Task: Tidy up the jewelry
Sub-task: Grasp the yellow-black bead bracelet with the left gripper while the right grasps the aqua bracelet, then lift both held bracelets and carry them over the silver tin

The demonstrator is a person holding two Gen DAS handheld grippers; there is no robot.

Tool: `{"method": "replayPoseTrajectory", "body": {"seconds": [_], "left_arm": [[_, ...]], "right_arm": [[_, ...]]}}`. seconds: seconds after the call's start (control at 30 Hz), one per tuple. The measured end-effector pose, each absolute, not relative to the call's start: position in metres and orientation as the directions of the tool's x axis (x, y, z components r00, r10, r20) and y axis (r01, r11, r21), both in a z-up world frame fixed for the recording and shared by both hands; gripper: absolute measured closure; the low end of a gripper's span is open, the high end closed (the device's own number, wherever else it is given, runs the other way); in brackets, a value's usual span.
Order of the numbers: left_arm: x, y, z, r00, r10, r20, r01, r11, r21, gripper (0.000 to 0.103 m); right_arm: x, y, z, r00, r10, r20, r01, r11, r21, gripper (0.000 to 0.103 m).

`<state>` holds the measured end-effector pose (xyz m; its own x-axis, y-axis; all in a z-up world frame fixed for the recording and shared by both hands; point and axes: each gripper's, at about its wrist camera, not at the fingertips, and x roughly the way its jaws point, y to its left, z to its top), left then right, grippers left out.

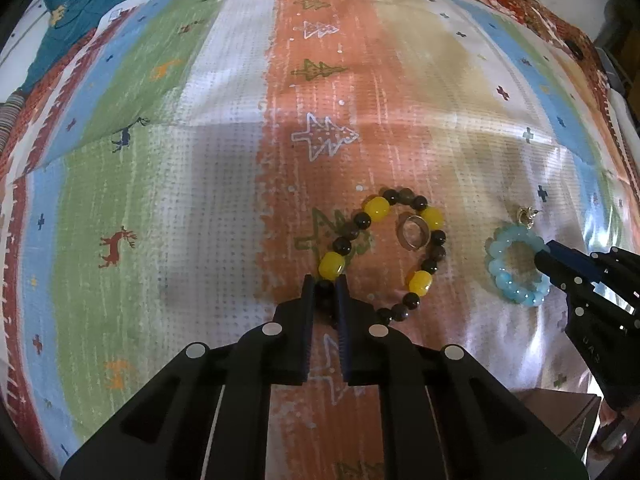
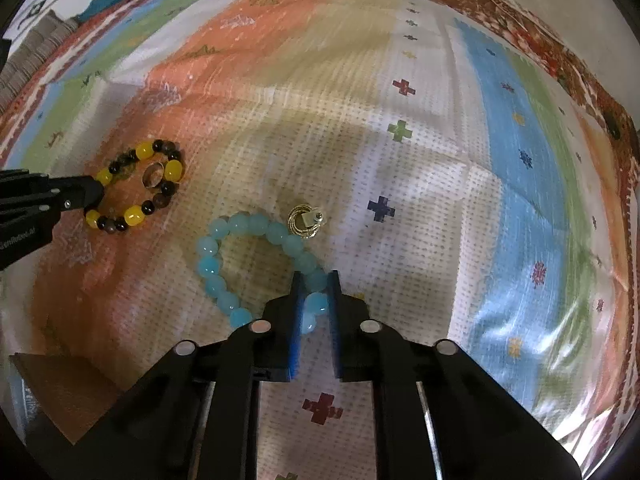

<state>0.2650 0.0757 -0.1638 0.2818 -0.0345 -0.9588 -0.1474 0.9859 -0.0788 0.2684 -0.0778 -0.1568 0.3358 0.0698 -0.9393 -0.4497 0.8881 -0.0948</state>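
A yellow-and-dark bead bracelet lies on the striped cloth, with a metal ring inside its loop. My left gripper is shut on a dark bead at the bracelet's near side. A light blue bead bracelet lies to the right, next to a small gold earring. My right gripper is shut on a blue bead at that bracelet's near right side. The blue bracelet, the earring and the right gripper also show in the left wrist view. The yellow bracelet, the ring and the left gripper show in the right wrist view.
The jewelry lies on a colourful striped cloth with deer and tree prints. A brown box corner sits near the front edge, also in the left wrist view. A teal fabric lies at the far left.
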Motion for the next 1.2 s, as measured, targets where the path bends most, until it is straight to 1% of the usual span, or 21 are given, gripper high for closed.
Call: {"method": "replayPoseTrajectory", "body": {"seconds": [0.33, 0.7, 0.83, 0.97, 1.2], "left_arm": [[0.257, 0.069, -0.13, 0.346, -0.035, -0.938, -0.162, 0.982, -0.096, 0.094], [0.267, 0.053, -0.11, 0.406, -0.01, -0.914, -0.125, 0.99, -0.066, 0.094], [0.267, 0.052, -0.109, 0.408, -0.01, -0.913, -0.122, 0.99, -0.065, 0.094], [0.265, 0.052, -0.102, 0.417, -0.029, -0.908, -0.119, 0.989, -0.086, 0.094], [0.257, 0.051, -0.092, 0.443, -0.028, -0.896, -0.123, 0.988, -0.092, 0.094]], "right_arm": [[0.264, -0.081, -0.128, 0.378, 0.134, -0.916, -0.444, 0.895, -0.053, 0.091], [0.257, -0.085, -0.103, 0.416, 0.186, -0.89, -0.44, 0.898, -0.018, 0.091], [0.257, -0.093, -0.099, 0.405, 0.226, -0.886, -0.414, 0.909, 0.043, 0.091], [0.255, -0.096, -0.093, 0.426, 0.22, -0.877, -0.397, 0.917, 0.036, 0.091], [0.246, -0.101, -0.084, 0.445, 0.23, -0.865, -0.392, 0.919, 0.042, 0.091]]}}
